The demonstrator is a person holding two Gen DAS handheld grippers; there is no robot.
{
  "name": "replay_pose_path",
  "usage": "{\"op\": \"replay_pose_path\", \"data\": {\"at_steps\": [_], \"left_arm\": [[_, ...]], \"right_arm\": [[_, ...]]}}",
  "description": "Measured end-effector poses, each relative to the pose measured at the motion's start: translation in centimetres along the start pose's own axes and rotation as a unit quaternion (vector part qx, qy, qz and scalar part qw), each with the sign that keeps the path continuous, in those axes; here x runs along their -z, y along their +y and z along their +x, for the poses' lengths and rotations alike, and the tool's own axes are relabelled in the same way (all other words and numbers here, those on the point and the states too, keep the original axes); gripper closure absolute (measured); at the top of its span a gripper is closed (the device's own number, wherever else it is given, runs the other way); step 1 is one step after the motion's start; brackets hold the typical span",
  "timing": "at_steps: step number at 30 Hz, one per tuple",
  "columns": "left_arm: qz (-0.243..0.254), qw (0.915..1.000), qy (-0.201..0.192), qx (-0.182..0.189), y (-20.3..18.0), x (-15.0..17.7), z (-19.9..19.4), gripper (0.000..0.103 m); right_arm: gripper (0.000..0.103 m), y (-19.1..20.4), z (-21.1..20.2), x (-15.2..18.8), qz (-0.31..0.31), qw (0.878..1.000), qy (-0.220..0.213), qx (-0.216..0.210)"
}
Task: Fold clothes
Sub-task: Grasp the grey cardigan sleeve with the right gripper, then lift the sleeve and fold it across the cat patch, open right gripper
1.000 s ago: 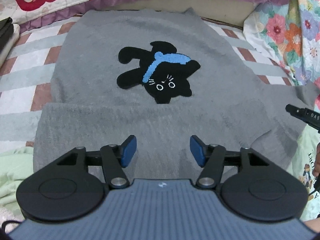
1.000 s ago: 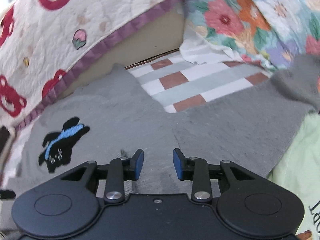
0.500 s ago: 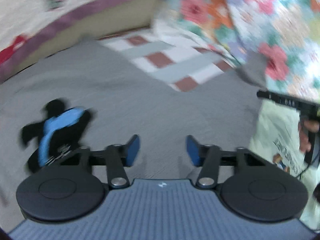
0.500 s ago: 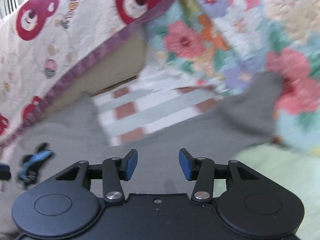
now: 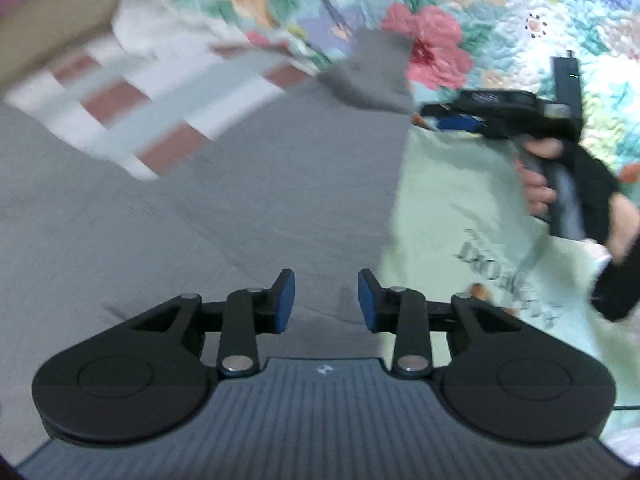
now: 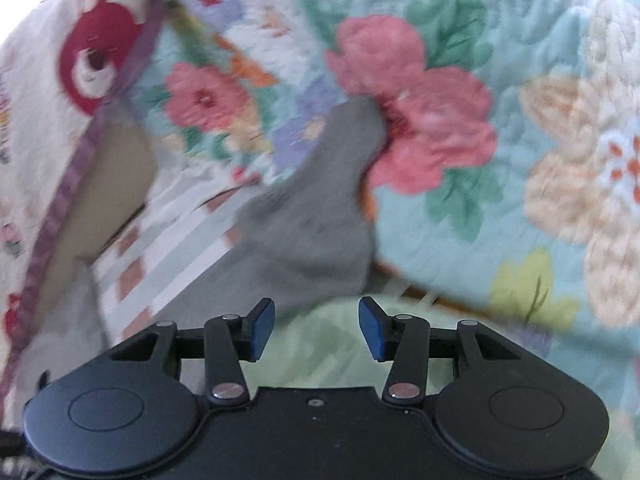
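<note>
On the bed's striped sheet (image 5: 152, 92), the grey sweater (image 5: 248, 184) is spread, its sleeve (image 6: 316, 216) unfolded (both grippers empty): left gripper (image 5: 326, 306) opening, right gripper (image 6: 316, 328) parted.

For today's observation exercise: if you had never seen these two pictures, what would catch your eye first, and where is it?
The bright floral quilt fills the top and right of the right wrist view. Against it, a grey sweater's sleeve runs up from the centre, just beyond the empty right gripper. In the left wrist view, the left gripper, jaws opening on nothing, hangs over the sweater's grey body, with a hand holding the other gripper at right.
</note>
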State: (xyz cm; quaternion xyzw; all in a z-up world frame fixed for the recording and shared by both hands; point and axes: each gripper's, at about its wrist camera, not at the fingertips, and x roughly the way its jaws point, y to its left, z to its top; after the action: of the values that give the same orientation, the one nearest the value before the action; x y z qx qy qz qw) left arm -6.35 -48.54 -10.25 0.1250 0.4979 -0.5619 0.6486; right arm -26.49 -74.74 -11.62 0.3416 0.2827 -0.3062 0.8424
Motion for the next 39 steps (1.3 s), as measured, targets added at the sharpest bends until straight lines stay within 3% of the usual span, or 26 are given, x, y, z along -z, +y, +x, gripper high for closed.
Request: {"op": "replay_pose_path", "data": {"at_steps": [1, 2, 4, 7, 10, 12, 13, 14, 20, 25, 27, 31, 34, 36, 38, 39], "left_arm": [[-0.022, 0.9996, 0.009, 0.015, 0.2, 0.0, 0.4, 0.069], [-0.010, 0.9999, 0.010, 0.010, 0.0, 0.4, 0.4, 0.068], [0.011, 0.9997, 0.015, -0.014, -0.2, 1.0, 0.5, 0.062], [0.008, 0.9974, 0.038, -0.061, 0.3, 1.7, 0.8, 0.062], [-0.028, 0.9965, 0.041, -0.067, 1.7, 2.0, 0.6, 0.062], [-0.052, 0.9959, 0.032, -0.067, 2.5, 2.1, 0.0, 0.062], [-0.059, 0.9955, 0.027, -0.069, 2.8, 2.1, -0.3, 0.062], [-0.065, 0.9952, 0.019, -0.071, 3.0, 2.0, -0.6, 0.062], [-0.103, 0.9915, -0.043, -0.066, 4.3, 1.3, -2.6, 0.062], [-0.112, 0.9834, -0.093, -0.108, 5.6, 1.1, -5.5, 0.062], [-0.134, 0.9767, -0.115, -0.121, 7.2, 2.0, -7.4, 0.061], [-0.173, 0.9632, -0.120, -0.167, 10.3, 5.4, -10.6, 0.061], [-0.214, 0.9475, -0.137, -0.194, 12.5, 8.6, -13.8, 0.061], [-0.246, 0.9328, -0.153, -0.214, 13.8, 10.9, -16.0, 0.061], [-0.274, 0.9039, -0.158, -0.288, 14.5, 13.1, -18.3, 0.053], [-0.277, 0.8935, -0.157, -0.317, 14.9, 14.0, -19.2, 0.053]], "right_arm": [[0.051, 0.0, 0.7, -0.5, -0.007, 1.000, 0.004, 0.012], [0.051, 0.2, 1.5, -0.9, -0.022, 0.999, 0.013, 0.025], [0.051, 0.4, 2.7, -1.5, -0.050, 0.998, 0.016, 0.021], [0.051, 0.1, 4.6, -2.1, -0.055, 0.998, 0.017, 0.024], [0.051, -0.6, 6.4, -2.5, -0.044, 0.999, 0.019, 0.021], [0.056, -0.7, 6.8, -2.5, -0.039, 0.999, 0.011, 0.007], [0.079, -0.4, 6.5, -2.4, -0.044, 0.999, 0.001, -0.002], [0.088, -0.1, 6.2, -2.3, -0.048, 0.999, -0.008, -0.011], [0.089, 3.4, 2.3, -2.2, -0.105, 0.990, -0.081, -0.052], [0.096, 8.5, -0.8, -2.5, -0.132, 0.977, -0.095, -0.136], [0.096, 11.2, -1.9, -2.1, -0.152, 0.969, -0.096, -0.172], [0.096, 16.5, -3.5, -0.8, -0.162, 0.948, -0.076, -0.262], [0.096, 21.0, -4.7, 1.1, -0.185, 0.929, -0.059, -0.316], [0.096, 23.9, -5.4, 2.7, -0.192, 0.915, -0.044, -0.353], [0.096, 27.0, -6.1, 4.6, -0.202, 0.899, -0.025, -0.388], [0.096, 28.3, -6.5, 5.6, -0.207, 0.892, -0.017, -0.402]]}}
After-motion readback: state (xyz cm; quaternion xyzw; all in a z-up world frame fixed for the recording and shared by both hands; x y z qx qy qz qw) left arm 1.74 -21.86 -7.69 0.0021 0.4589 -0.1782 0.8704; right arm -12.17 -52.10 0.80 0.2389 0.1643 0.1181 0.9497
